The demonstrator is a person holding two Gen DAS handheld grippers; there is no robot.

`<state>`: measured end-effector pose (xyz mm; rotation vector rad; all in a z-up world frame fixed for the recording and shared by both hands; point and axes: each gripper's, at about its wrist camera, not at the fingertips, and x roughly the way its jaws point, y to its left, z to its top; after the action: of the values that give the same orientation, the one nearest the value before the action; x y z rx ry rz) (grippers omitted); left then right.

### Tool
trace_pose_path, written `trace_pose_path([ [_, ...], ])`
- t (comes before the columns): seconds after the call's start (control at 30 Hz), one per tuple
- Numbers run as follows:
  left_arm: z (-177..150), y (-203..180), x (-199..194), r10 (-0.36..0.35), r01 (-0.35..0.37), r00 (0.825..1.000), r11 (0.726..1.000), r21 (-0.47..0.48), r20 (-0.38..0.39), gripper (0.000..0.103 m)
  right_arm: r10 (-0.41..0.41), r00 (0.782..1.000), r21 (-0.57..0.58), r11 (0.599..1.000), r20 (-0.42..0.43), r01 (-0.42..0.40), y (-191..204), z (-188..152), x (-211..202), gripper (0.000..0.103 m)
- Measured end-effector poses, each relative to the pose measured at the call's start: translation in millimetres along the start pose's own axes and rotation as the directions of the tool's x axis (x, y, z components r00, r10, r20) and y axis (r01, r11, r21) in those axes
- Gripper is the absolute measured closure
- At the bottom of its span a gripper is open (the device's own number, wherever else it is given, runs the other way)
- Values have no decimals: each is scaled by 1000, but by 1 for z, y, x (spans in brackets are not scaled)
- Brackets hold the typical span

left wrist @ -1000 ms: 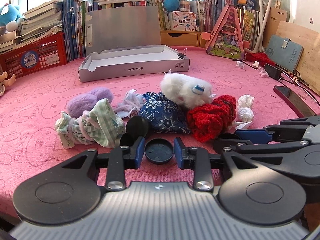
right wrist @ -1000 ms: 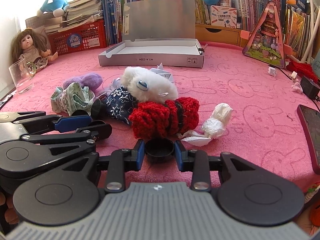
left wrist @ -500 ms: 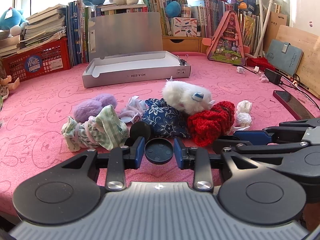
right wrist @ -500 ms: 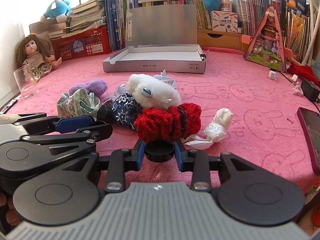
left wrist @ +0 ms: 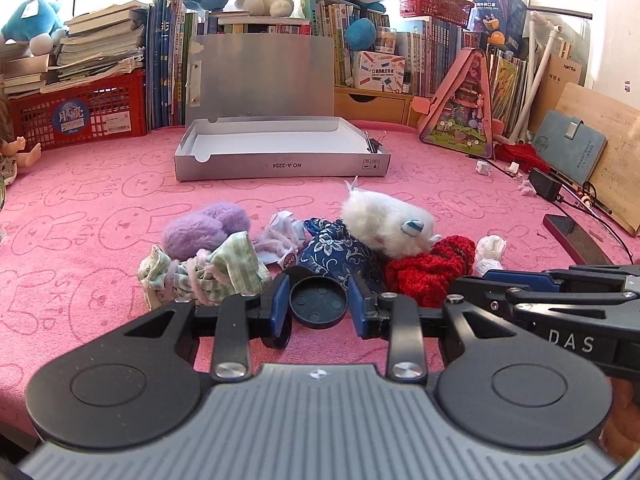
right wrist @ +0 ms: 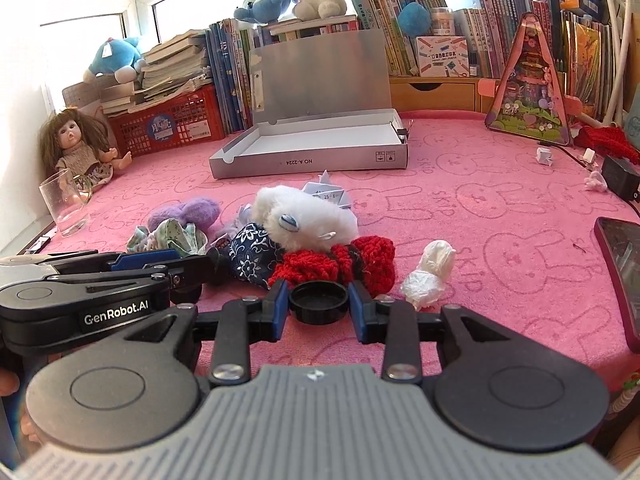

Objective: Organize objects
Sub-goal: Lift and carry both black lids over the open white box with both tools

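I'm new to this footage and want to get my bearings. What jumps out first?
A heap of soft things lies mid-cloth: a white plush on top, a red knit in front, a purple pom-pom to the left. Behind it sits an open grey box, lid up. Nearest the cameras, the left gripper and right gripper each pinch a black cap.

The silver box (left wrist: 282,166) in the middle of the frame carries "NO.A-2224" on its front wall — printed upside down. At the right edge of the left wrist view, the right gripper (left wrist: 568,340) body reads "DAS". At the left of the right wrist view, the left gripper (right wrist: 116,307) body reads "GenRobot.AI". The pink cloth (right wrist: 472,208) shows "SKIP" — beside its rabbit outlines.
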<state>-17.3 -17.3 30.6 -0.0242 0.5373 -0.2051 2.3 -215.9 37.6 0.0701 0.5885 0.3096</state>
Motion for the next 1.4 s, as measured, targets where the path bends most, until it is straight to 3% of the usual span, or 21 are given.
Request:
trace_pose_path([
  [0.23, 21, 4, -1, -10, 11, 999, 1000, -28, 32, 66, -17, 998, -21, 1000, 63, 18, -3, 18, 1, 64],
  [0.6, 57, 31, 21, 52, -49, 998, 996, -69, 44, 66, -34, 995, -12, 999, 96, 36, -18, 59, 29, 64],
  [1.0, 115, 65, 86, 53, -50, 997, 997, -64, 51, 66, -17, 1000, 59, 998, 19, 16, -46, 118, 102, 64],
  [1.2, 139, 86, 142, 54, -57, 998, 994, -89, -41, 66, -28, 999, 86, 996, -40, 32, -61, 147, 141, 64],
  [1.4, 166, 101, 181, 68, -76, 995, 991, -111, -69, 66, -4, 996, 151, 988, -90, 17, -75, 171, 178, 64],
])
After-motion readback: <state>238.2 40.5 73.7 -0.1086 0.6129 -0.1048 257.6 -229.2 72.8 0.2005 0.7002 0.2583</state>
